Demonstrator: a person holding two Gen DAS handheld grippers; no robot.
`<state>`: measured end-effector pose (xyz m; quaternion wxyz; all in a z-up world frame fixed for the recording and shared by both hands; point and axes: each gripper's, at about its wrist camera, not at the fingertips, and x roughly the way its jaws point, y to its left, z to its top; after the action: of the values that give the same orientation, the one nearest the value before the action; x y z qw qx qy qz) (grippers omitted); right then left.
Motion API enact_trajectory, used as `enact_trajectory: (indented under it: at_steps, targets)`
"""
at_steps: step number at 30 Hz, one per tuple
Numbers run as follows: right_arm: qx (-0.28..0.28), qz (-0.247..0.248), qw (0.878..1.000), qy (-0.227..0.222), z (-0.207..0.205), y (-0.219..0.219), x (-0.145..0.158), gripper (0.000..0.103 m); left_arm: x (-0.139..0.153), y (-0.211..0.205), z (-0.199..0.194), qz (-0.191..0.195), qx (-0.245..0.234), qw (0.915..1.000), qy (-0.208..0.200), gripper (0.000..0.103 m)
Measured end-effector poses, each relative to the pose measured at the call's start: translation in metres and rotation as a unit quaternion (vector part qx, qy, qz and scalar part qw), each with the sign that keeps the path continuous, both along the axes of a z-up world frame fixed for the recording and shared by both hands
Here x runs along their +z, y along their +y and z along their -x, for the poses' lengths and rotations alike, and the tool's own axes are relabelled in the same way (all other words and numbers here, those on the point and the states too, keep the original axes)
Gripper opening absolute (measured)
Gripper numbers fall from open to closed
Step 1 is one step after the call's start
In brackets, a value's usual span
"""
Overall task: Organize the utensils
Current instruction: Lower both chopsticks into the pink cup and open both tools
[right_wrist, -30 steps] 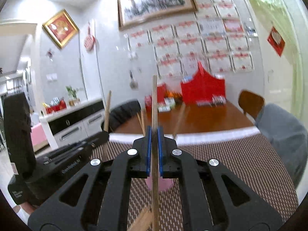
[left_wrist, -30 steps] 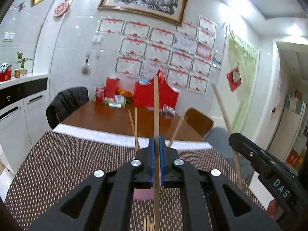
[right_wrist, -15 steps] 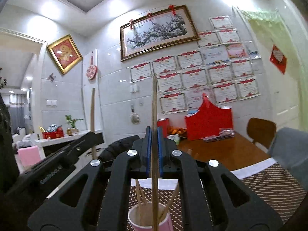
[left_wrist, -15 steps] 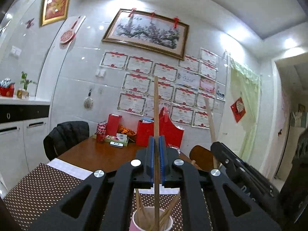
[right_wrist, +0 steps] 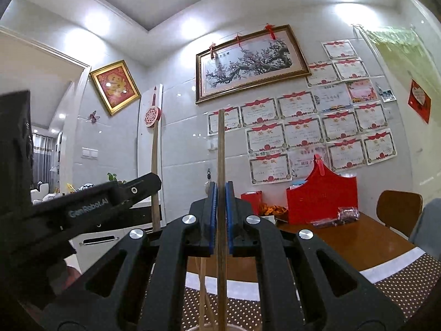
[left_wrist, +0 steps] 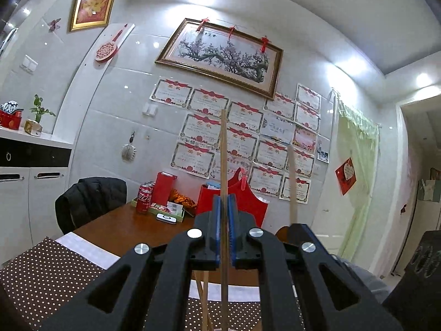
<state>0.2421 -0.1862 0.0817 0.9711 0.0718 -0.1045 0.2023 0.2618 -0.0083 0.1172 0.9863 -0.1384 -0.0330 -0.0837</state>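
My left gripper (left_wrist: 224, 201) is shut on a wooden chopstick (left_wrist: 223, 151) that stands upright between its blue pads. My right gripper (right_wrist: 219, 190) is shut on another upright wooden chopstick (right_wrist: 220, 143). In the left wrist view the right gripper (left_wrist: 300, 237) shows at the right with its chopstick (left_wrist: 291, 182). In the right wrist view the left gripper (right_wrist: 110, 201) shows at the left with its chopstick (right_wrist: 155, 171). Other chopsticks (right_wrist: 202, 289) lean below the right gripper; the pink cup's rim barely shows at the bottom edge.
A brown dotted placemat (left_wrist: 49, 270) covers the near table. Farther back on the wooden table (right_wrist: 344, 240) stand a red box (right_wrist: 322, 193), cola cans (left_wrist: 144, 197) and snacks. A chair with a black jacket (left_wrist: 91, 201) and a wooden chair (right_wrist: 399, 207) stand by the table.
Both grippers have tilted upward and risen with their chopsticks. The pink cup with chopsticks has slid down almost out of both views.
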Motion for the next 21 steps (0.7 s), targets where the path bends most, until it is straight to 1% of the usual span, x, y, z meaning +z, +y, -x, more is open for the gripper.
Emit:
enact_trajectory:
  at_steps: [3, 5, 8, 11, 14, 17, 21]
  targets:
    - [0.012, -0.016, 1.000, 0.019, -0.013, -0.003, -0.005, 0.006, -0.008, -0.006, -0.004, -0.014, 0.001, 0.9999, 0.000, 0.006]
    - [0.007, -0.033, 0.999, 0.031, -0.019, -0.005, -0.008, 0.006, -0.013, -0.008, -0.008, -0.021, -0.003, 0.9997, 0.007, 0.006]
    - [0.017, -0.052, 0.996, 0.066, -0.030, -0.010, -0.014, 0.006, -0.021, -0.008, -0.013, -0.028, -0.005, 0.9994, 0.020, 0.006]
    - [0.012, -0.063, 0.996, 0.068, -0.029, -0.012, -0.020, 0.006, -0.029, -0.005, -0.016, -0.035, -0.011, 0.9988, 0.031, 0.006]
    - [0.012, -0.044, 0.996, 0.080, -0.029, -0.007, -0.027, 0.006, -0.040, -0.005, -0.020, -0.048, -0.018, 0.9977, 0.045, 0.006]
    - [0.015, -0.025, 0.995, 0.092, -0.026, -0.002, -0.036, 0.007, -0.051, -0.004, -0.023, -0.054, -0.023, 0.9959, 0.069, 0.006]
    - [0.030, 0.011, 0.992, 0.123, -0.016, 0.001, -0.041, 0.007, -0.061, -0.006, -0.016, -0.075, -0.037, 0.9931, 0.082, 0.006]
